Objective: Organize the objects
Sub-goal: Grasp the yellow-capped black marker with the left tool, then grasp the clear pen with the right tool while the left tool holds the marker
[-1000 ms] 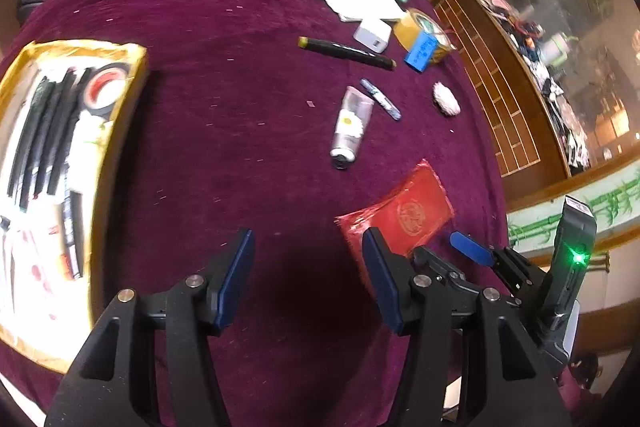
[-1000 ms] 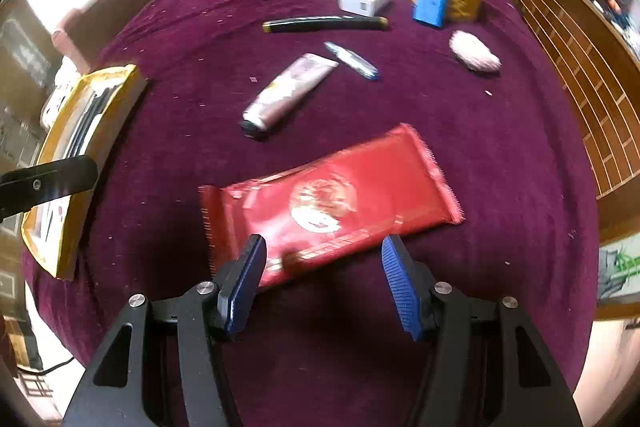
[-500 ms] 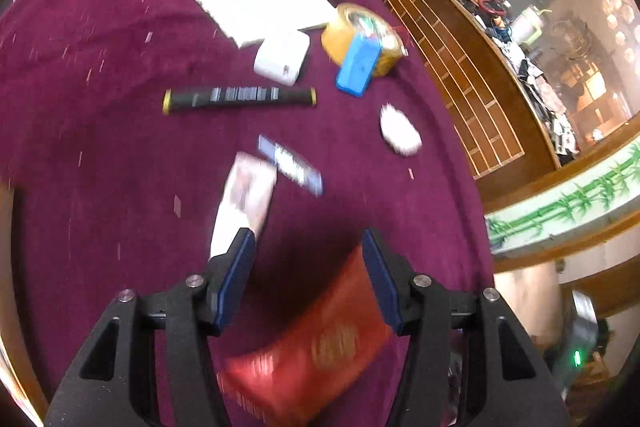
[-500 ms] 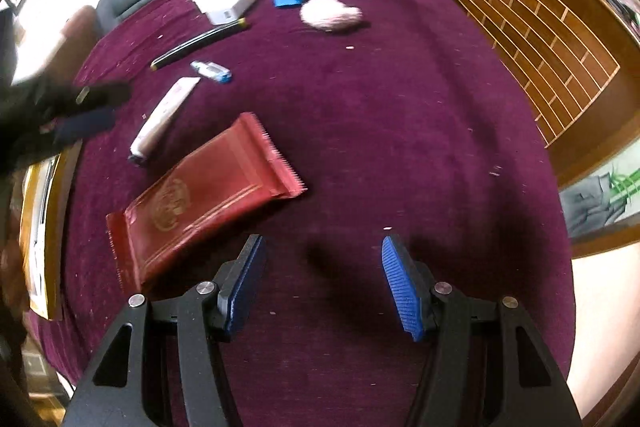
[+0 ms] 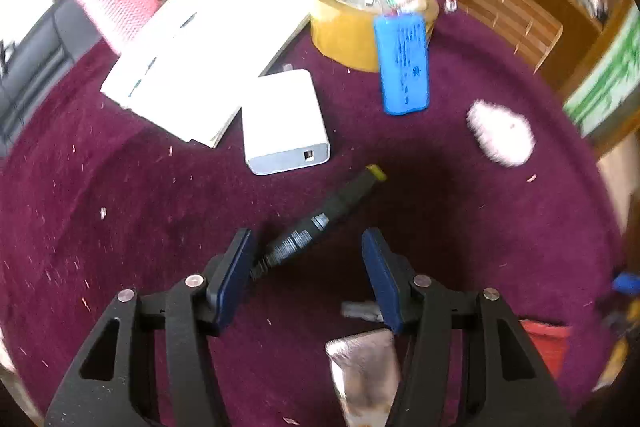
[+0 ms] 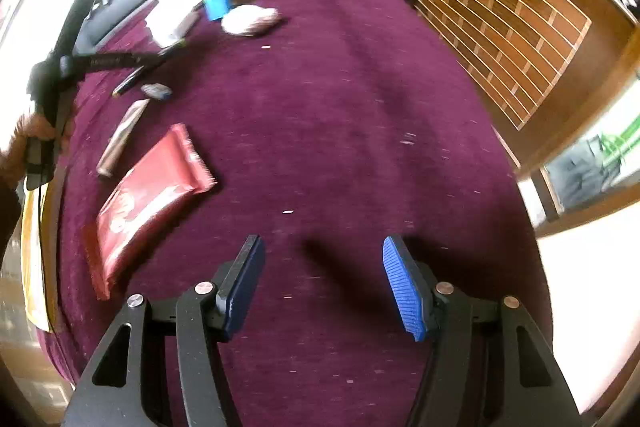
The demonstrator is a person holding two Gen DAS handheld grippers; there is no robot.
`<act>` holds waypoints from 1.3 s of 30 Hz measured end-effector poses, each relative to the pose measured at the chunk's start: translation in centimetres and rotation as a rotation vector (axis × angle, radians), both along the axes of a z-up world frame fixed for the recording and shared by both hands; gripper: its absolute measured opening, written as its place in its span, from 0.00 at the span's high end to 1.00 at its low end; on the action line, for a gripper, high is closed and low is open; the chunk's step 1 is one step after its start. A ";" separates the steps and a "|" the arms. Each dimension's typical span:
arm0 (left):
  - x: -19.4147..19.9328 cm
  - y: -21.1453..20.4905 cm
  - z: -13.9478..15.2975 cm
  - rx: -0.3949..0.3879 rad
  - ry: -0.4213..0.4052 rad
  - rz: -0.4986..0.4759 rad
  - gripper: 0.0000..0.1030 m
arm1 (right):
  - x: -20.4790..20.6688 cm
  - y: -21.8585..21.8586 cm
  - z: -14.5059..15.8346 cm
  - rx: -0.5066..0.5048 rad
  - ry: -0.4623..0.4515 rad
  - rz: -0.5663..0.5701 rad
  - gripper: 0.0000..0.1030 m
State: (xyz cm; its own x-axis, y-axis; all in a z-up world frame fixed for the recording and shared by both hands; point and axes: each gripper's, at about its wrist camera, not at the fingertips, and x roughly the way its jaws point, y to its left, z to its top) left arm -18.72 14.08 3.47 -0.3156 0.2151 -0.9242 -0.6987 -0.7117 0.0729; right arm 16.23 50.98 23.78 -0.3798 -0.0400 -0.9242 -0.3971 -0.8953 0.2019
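The black pen (image 5: pixel 320 223) points to two o'clock, its near end hidden by the left tongs (image 5: pixel 306 259), which are half open and empty; the right tongs (image 6: pixel 322 275) are too.

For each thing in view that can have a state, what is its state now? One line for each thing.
left gripper: open, above the pen, not gripping.
right gripper: open, nothing between its pads.
black pen with yellow tip: lying flat on the cloth.
blue rectangular battery pack: leaning on the tape roll.
yellow tape roll: lying flat.
red foil packet: lying flat, sealed.
silver tube: lying flat.
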 end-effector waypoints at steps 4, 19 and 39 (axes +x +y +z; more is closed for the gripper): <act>0.5 0.5 -0.8 -0.034 0.001 0.002 0.47 | 0.1 1.6 -0.2 -0.020 -0.001 -0.050 0.45; 4.9 -5.1 1.7 0.199 -0.091 0.113 0.88 | -3.5 -0.1 0.0 -0.055 0.012 0.015 0.45; 17.2 -20.0 7.7 0.521 -0.109 0.386 0.88 | -20.2 -12.9 0.0 0.190 0.080 0.599 0.46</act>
